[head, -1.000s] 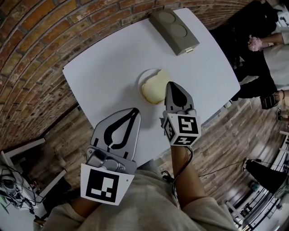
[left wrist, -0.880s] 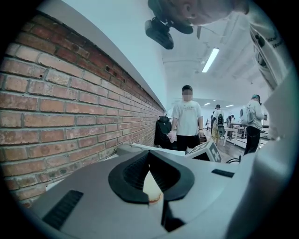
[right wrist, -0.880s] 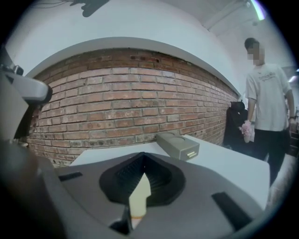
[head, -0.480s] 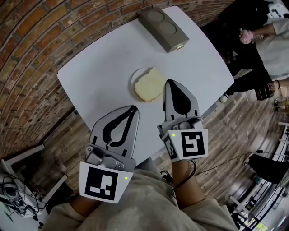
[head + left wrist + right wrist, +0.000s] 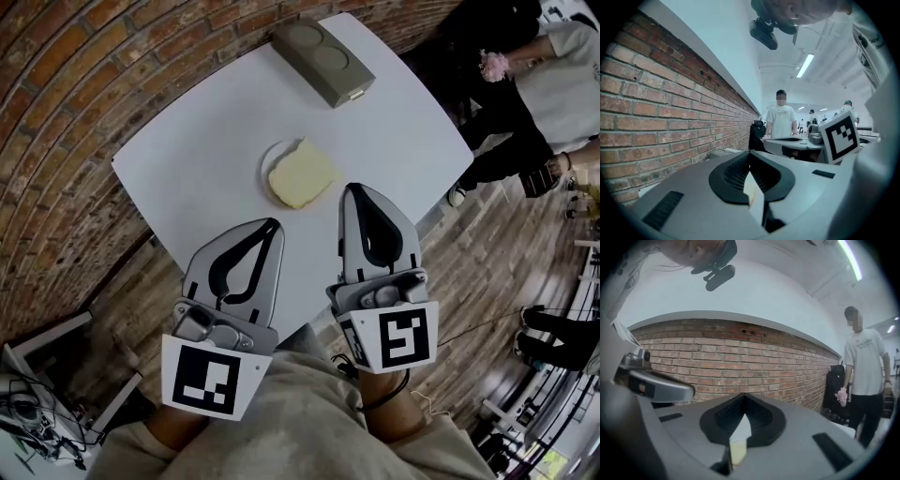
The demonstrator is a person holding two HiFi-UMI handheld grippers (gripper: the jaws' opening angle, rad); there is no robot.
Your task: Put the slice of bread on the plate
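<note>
A pale yellow slice of bread [image 5: 302, 172] lies flat on a small white plate [image 5: 266, 169] near the middle of the white table [image 5: 202, 141]. My right gripper [image 5: 354, 191] is shut and holds nothing. Its tip hangs a little short of the bread, on my side of it and not touching it. My left gripper [image 5: 273, 225] is also shut and holds nothing, lower left of the plate. In the right gripper view a strip of the bread [image 5: 736, 452] shows through the slot of the closed jaws [image 5: 743, 396]. The left gripper view shows its closed jaws [image 5: 750, 154] pointing along the brick wall.
A grey two-slot appliance [image 5: 322, 62] stands at the table's far edge. A brick wall [image 5: 66, 84] runs along the left. People [image 5: 553, 70] stand to the right on the wooden floor; one in a white shirt [image 5: 865, 376] appears in both gripper views.
My right gripper has drawn back from the bread's edge toward me and risen, still shut. The bread stays on the plate. The left gripper has hardly moved.
</note>
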